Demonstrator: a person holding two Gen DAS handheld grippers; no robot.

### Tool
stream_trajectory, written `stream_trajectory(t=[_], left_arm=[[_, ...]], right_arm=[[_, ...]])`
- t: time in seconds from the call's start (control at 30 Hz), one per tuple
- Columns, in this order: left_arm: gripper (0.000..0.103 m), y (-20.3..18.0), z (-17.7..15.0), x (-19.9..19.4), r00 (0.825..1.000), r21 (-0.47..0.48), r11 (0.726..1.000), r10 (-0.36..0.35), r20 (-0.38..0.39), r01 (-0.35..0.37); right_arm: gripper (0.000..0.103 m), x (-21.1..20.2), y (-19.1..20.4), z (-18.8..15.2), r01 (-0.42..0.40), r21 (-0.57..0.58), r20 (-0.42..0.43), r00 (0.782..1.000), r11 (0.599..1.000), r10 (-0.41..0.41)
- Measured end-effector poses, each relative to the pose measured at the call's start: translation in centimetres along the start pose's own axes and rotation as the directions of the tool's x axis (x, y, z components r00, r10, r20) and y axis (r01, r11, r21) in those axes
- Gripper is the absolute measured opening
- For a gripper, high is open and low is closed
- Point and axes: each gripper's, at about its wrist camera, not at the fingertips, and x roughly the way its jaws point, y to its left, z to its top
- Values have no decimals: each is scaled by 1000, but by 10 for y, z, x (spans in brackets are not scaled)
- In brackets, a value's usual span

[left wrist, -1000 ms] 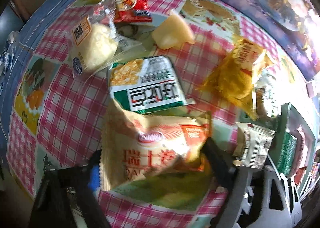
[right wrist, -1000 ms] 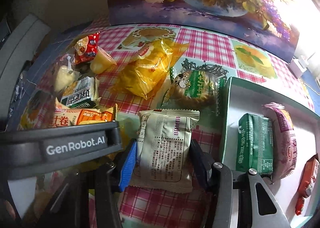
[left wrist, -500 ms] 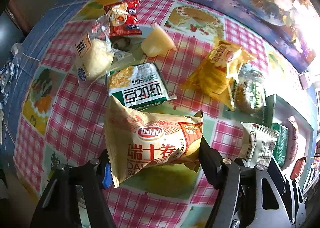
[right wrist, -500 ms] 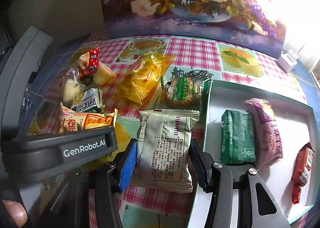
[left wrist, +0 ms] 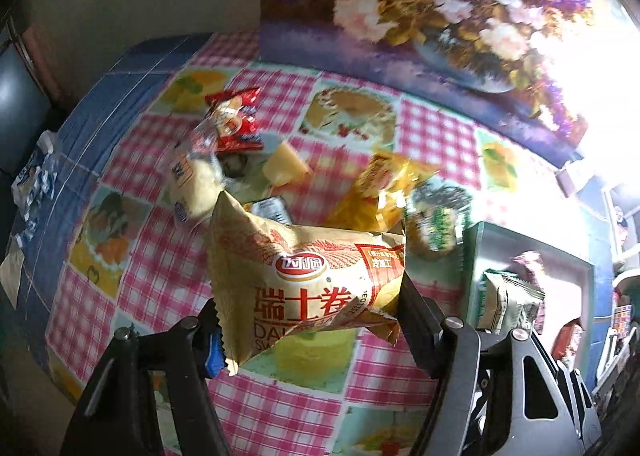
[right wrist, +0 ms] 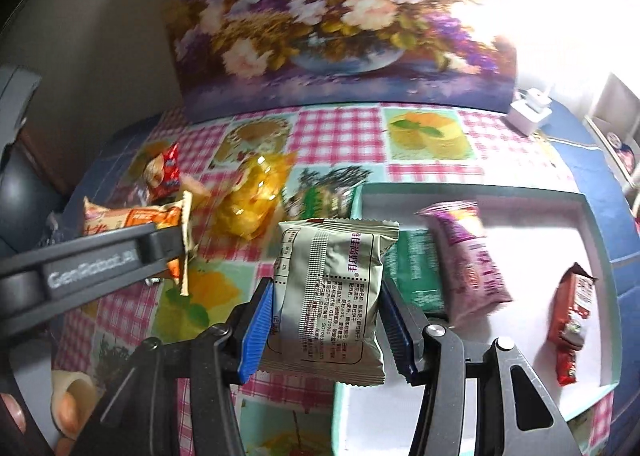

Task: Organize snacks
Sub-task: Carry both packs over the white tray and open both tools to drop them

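My left gripper [left wrist: 308,320] is shut on a beige and orange Swiss roll packet [left wrist: 308,280] and holds it above the checked tablecloth [left wrist: 160,276]. My right gripper [right wrist: 326,312] is shut on a grey-green snack packet [right wrist: 332,296] and holds it over the left rim of the white tray [right wrist: 520,200]. The tray holds a green packet [right wrist: 416,276], a purple packet [right wrist: 468,256] and a red bar [right wrist: 570,308]. The left gripper with its packet [right wrist: 136,220] shows at the left of the right wrist view.
On the cloth lie a yellow bag [left wrist: 380,192], a green round cookie packet [left wrist: 436,220], a red packet [left wrist: 234,120], a pale bun in clear wrap [left wrist: 192,184] and a yellow jelly cup [left wrist: 286,166]. A flower picture [right wrist: 340,16] stands at the back. A white charger [right wrist: 528,112] sits at the back right.
Both grippers have risen with their packets. The left one lifted the Swiss roll packet off the cloth. The right one carried the grey-green packet to the right, up to the tray's rim.
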Motion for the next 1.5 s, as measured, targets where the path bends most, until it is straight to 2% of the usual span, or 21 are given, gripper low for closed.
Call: stream_trajectory(t=[0.13,0.3,0.4,0.6,0.8,1.0,1.23,1.5], left_arm=[[72,-17,1,-7,1000,43,999,2,32,-4],[72,-38,1,-15,997,89,995,-49,51,45],[72,-54,0,-21,996,125,991,-57,66,49],[72,-86,-7,-28,993,201,976,-95,71,79],[72,-110,-15,-29,993,264,961,-107,58,88],[72,-132,-26,-28,992,326,940,-120,33,103],[72,-150,-38,-14,990,378,915,-136,-39,140],[72,-156,-44,5,987,381,912,-124,-101,153]], right_arm=[[55,-11,-15,9,65,34,32,997,997,-66],[55,-20,-41,17,103,105,50,993,989,-108],[55,-26,-60,20,127,155,61,989,980,-138],[55,-35,-104,20,182,273,53,978,945,-203],[55,-43,-138,17,248,344,37,960,906,-277],[55,-44,-163,9,275,398,-2,954,875,-299],[56,-34,-173,2,283,411,-60,957,867,-284],[56,-19,-177,-4,285,417,-125,958,863,-256]])
